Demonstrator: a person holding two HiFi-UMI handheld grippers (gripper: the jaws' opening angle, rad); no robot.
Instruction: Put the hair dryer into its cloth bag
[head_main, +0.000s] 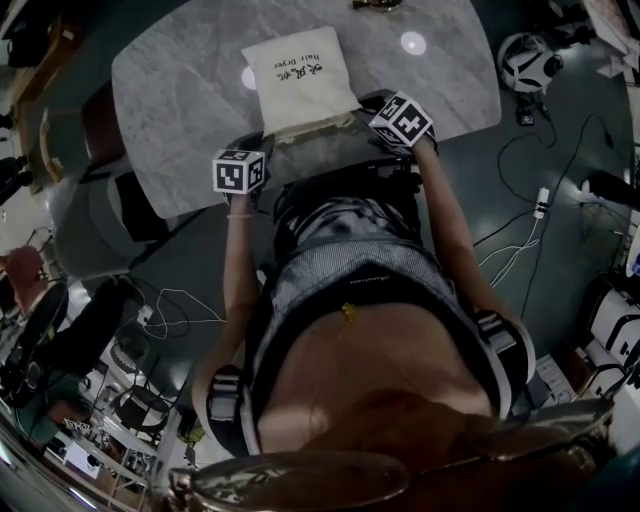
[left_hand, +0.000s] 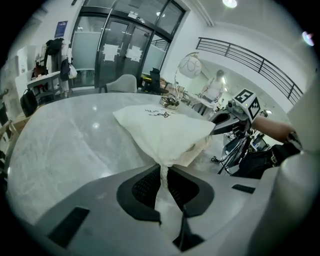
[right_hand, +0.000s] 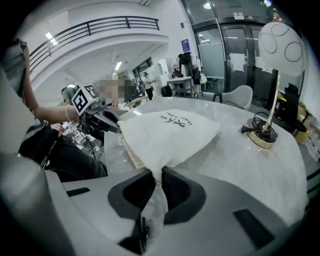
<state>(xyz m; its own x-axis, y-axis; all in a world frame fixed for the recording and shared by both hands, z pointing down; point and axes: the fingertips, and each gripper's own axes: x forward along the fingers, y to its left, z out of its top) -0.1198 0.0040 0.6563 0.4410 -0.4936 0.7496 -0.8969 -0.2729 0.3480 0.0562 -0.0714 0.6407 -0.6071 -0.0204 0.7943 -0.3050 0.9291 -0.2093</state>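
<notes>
A white cloth bag (head_main: 298, 72) printed "Hair Dryer" lies puffed up on the grey marble table (head_main: 170, 90), its open end toward me. My left gripper (head_main: 266, 134) is shut on the bag's near left corner, a strip of cloth pinched between its pads (left_hand: 161, 175). My right gripper (head_main: 362, 106) is shut on the near right corner, with fabric running through its pads (right_hand: 155, 181). From each gripper view the bag (left_hand: 165, 131) (right_hand: 169, 131) fans out ahead, with the other gripper (left_hand: 227, 120) (right_hand: 102, 119) at the opposite corner. No hair dryer shows; the bag's inside is hidden.
A lamp with a round gold base (right_hand: 261, 136), a coiled cord and a white globe (right_hand: 281, 42) stands on the table's far side. Chairs (head_main: 95, 135) stand at the table's left. Cables (head_main: 520, 235) and a white helmet-like object (head_main: 527, 62) lie on the floor to the right.
</notes>
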